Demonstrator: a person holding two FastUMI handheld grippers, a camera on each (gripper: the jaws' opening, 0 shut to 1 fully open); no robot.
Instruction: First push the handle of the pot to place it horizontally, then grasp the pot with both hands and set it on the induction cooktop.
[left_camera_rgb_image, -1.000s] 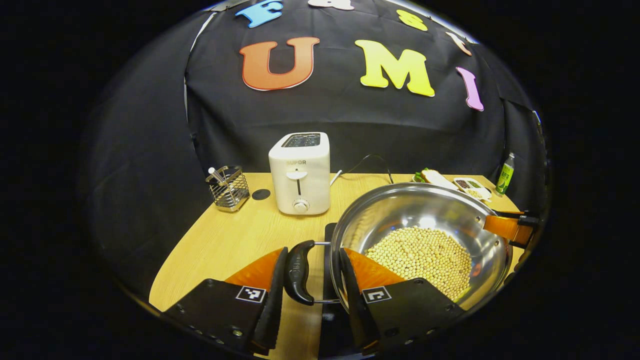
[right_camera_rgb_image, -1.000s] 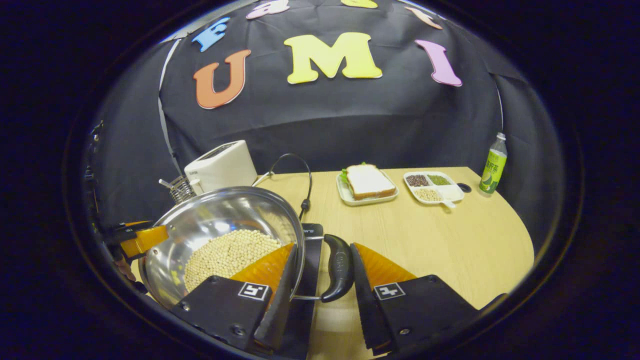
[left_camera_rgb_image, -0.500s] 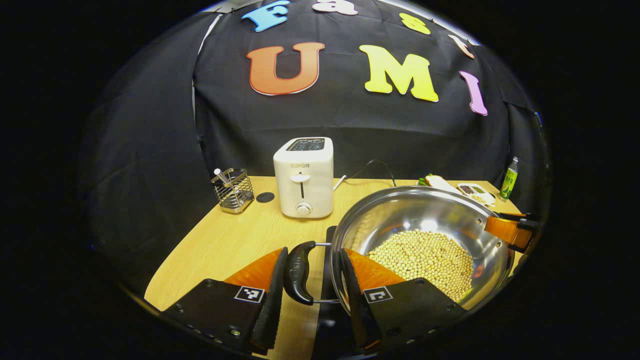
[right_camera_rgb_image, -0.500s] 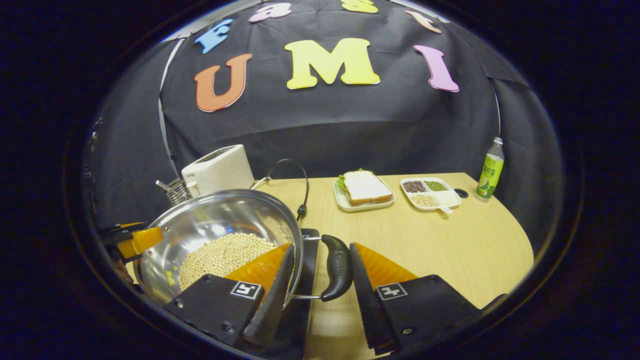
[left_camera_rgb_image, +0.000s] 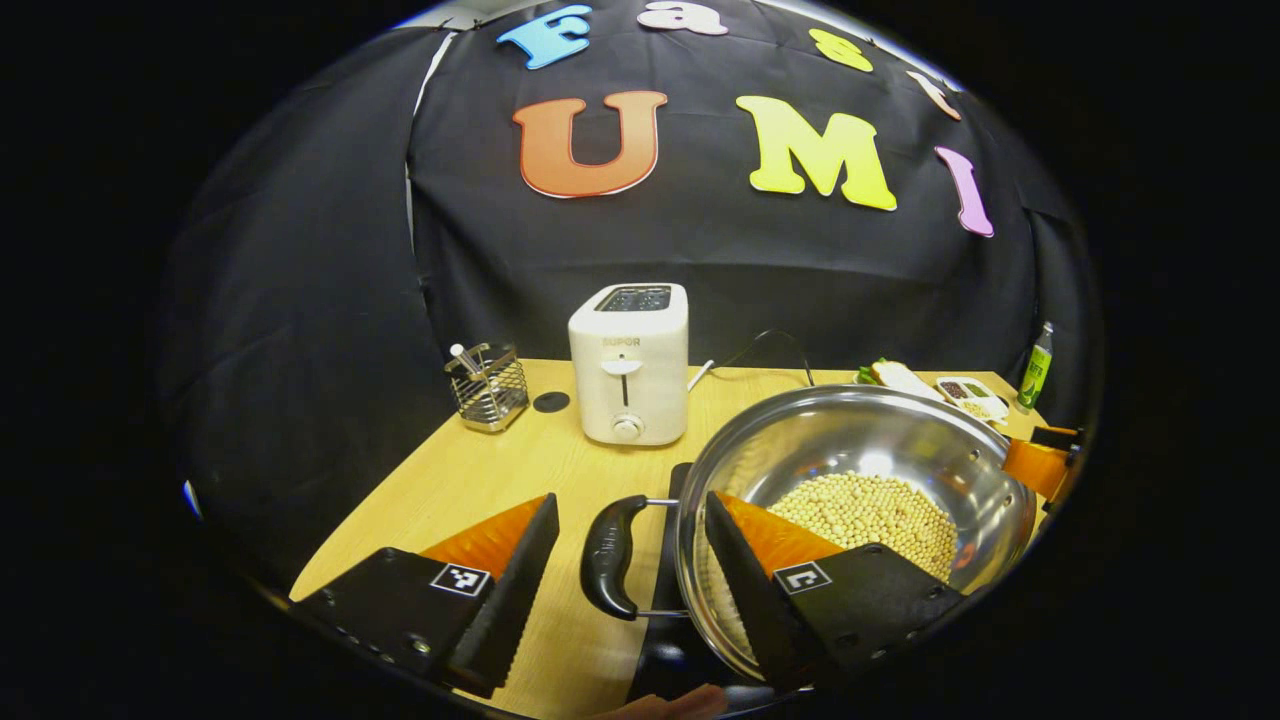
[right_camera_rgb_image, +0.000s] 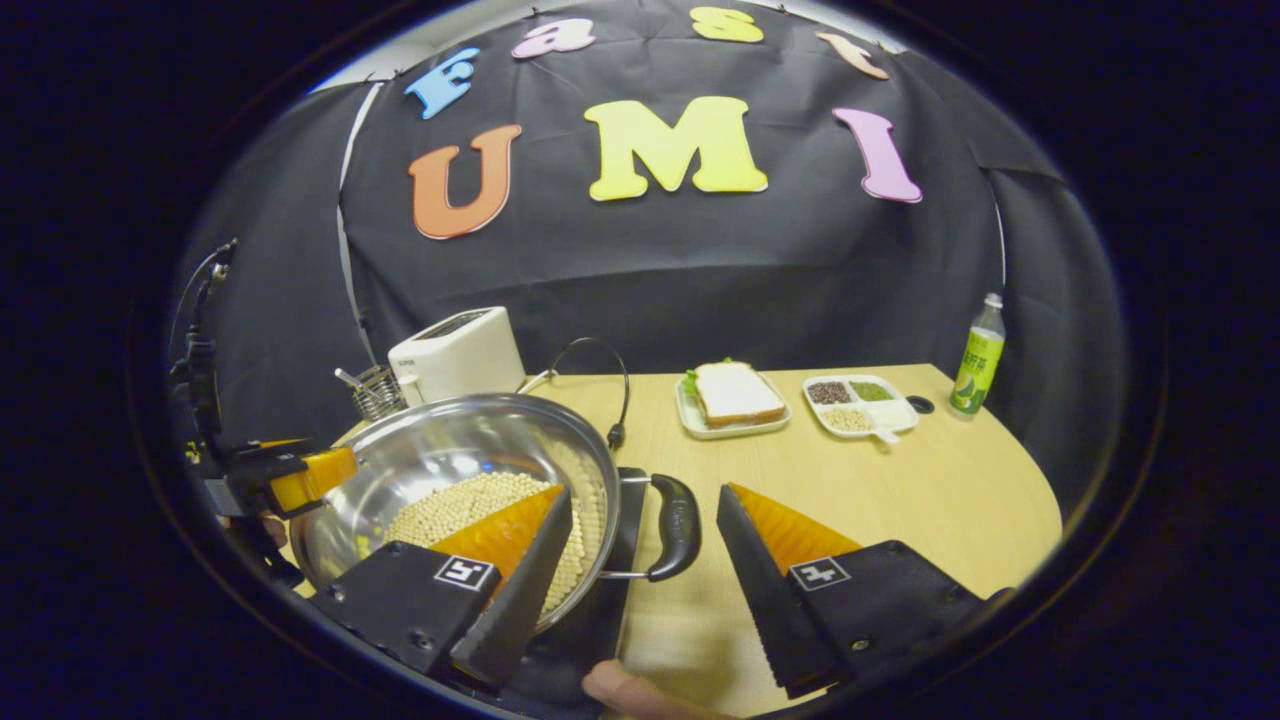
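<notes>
Black cloth wall behind light wooden table.

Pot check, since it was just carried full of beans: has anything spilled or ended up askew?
Nothing stands out. The beans lie inside the pot, none on the table; the pot sits level on the cooktop.

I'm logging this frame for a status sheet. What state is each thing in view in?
pot: upright on the induction cooktop, holding beans
left tongs: open, astride a pot handle
right tongs: open, astride the other handle
toaster: upright, lever up
bottle: upright, capped
sandwich plate: flat on the table
</notes>
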